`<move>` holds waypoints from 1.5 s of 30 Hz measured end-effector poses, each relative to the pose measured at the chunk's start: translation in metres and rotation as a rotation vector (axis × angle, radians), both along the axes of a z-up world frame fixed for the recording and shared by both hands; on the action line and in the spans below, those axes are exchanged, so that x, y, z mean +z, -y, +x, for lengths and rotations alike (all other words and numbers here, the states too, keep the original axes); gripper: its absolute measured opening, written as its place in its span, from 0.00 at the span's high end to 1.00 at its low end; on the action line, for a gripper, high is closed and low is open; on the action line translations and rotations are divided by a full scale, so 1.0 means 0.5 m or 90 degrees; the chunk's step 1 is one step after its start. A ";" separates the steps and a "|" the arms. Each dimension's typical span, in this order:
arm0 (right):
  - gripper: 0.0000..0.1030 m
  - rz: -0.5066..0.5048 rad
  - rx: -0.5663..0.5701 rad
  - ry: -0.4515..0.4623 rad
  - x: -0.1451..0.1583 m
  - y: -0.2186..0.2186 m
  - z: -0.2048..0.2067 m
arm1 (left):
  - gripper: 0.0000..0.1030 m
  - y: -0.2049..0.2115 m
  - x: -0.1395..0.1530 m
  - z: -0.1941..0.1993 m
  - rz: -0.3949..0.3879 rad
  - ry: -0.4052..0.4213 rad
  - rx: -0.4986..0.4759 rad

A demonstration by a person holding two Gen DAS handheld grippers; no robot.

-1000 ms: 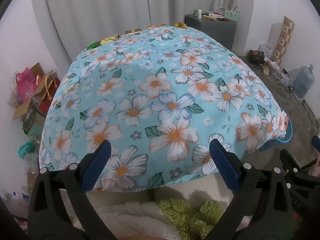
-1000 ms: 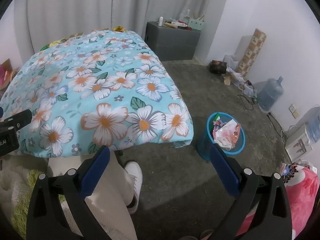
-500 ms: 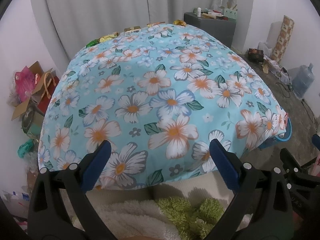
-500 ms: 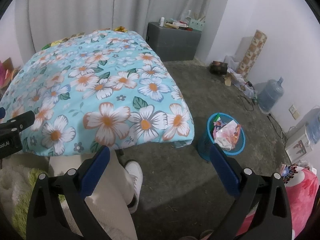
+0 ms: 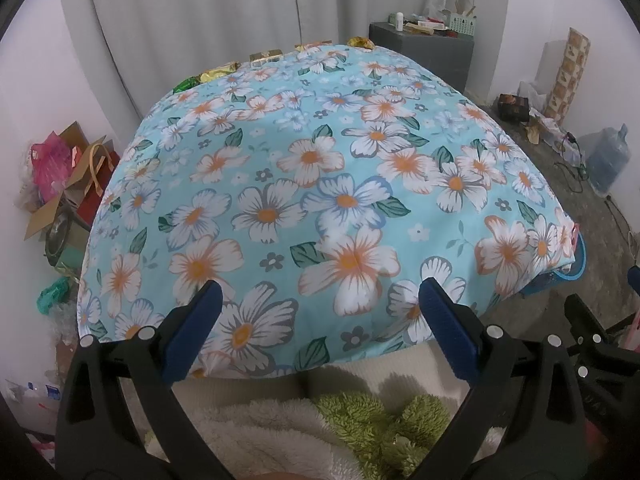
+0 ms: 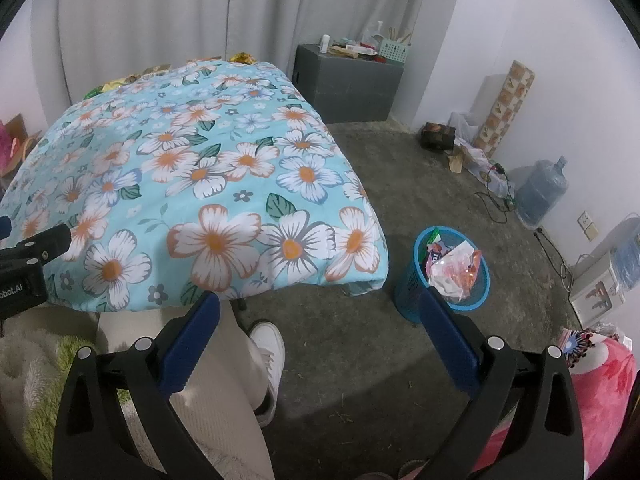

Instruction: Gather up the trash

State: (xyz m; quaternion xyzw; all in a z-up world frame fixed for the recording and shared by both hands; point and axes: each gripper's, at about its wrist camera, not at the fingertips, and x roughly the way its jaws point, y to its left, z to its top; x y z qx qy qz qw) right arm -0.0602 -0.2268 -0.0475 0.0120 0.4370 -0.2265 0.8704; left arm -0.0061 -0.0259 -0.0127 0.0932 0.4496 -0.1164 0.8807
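Blue bin [image 6: 408, 284] full of wrappers [image 6: 452, 266] beside the floral table [image 6: 200, 184]; both grippers' jaws wide, empty.

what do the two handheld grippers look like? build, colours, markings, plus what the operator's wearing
Left gripper and right gripper match: black plastic clamp-style frames with silver rivets and flat blue pads lining the jaws. Partial white lettering shows on the left unit's body in the right wrist view. No cables visible. The person wears a fluffy cream-and-green top, cream trousers and a white shoe.
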 end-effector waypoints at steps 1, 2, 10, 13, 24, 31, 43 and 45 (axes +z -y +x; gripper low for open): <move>0.06 0.000 0.000 0.000 0.000 0.000 0.000 | 0.08 0.000 0.000 0.000 0.000 0.000 0.000; 0.06 0.000 0.000 0.001 0.000 0.001 -0.001 | 0.08 0.000 0.000 0.000 0.000 0.000 0.000; 0.06 0.001 0.000 0.002 0.002 0.003 -0.002 | 0.08 0.001 0.000 -0.001 0.001 0.000 0.000; 0.06 0.001 0.000 0.003 0.004 0.003 -0.003 | 0.08 0.001 0.000 -0.002 0.001 0.000 0.000; 0.06 0.001 0.001 0.004 0.004 0.003 -0.003 | 0.09 0.002 0.002 -0.002 0.001 0.000 0.001; 0.06 0.002 0.002 0.005 0.009 0.004 -0.001 | 0.08 0.002 0.002 -0.001 0.002 0.000 0.001; 0.06 0.002 0.001 0.005 0.012 0.003 0.001 | 0.08 0.001 0.004 0.000 0.001 0.000 0.000; 0.06 0.001 0.001 0.006 0.011 0.002 0.001 | 0.08 0.001 0.004 0.000 0.002 0.000 0.000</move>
